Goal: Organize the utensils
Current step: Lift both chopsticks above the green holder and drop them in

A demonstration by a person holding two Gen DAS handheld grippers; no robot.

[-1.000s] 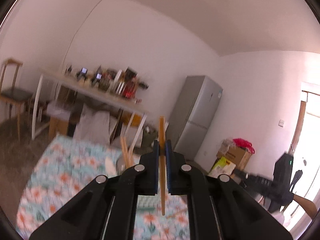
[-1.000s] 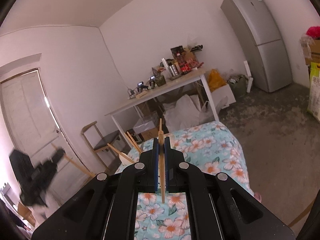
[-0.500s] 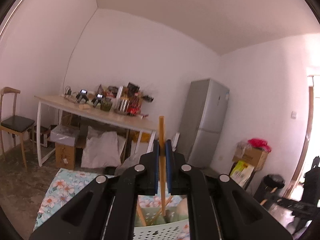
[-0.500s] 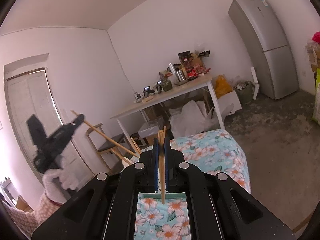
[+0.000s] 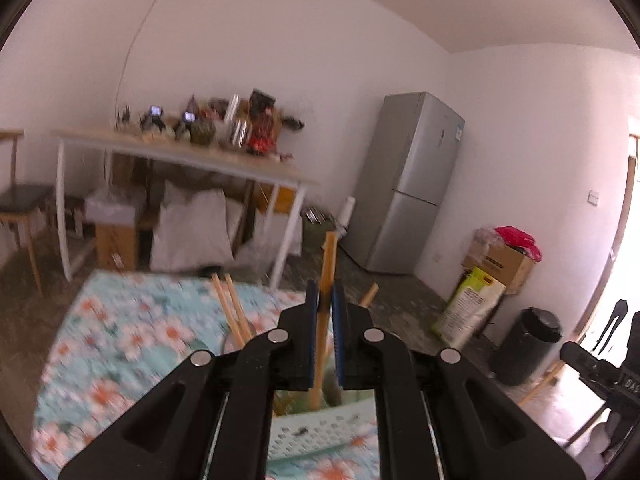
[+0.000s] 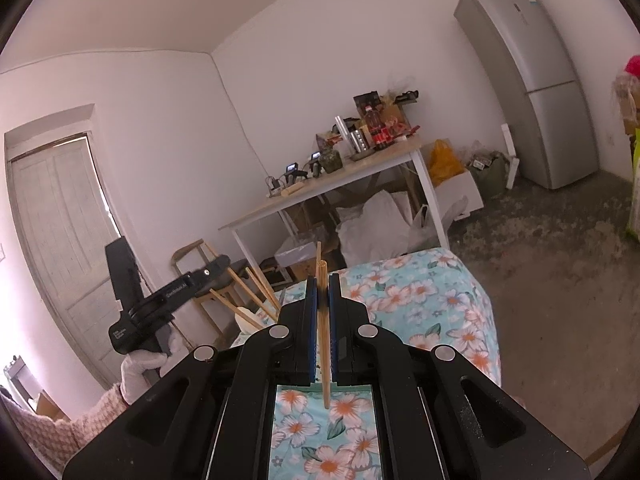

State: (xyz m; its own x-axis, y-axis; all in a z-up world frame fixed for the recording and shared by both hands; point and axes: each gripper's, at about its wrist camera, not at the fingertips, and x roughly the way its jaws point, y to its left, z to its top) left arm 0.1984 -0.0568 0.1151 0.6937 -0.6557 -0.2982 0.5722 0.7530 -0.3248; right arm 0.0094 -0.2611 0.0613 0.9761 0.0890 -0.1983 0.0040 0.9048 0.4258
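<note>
Left gripper [image 5: 327,300] jaws opening around an upright chopstick [image 5: 323,320] above a slotted basket [image 5: 316,434], right gripper [image 6: 323,294] pinching another chopstick [image 6: 325,344] over the floral cloth [image 6: 424,300].

Two upright wooden chopsticks [image 5: 325,312] [image 6: 323,332]; others lean in a basket [image 5: 312,436].
</note>
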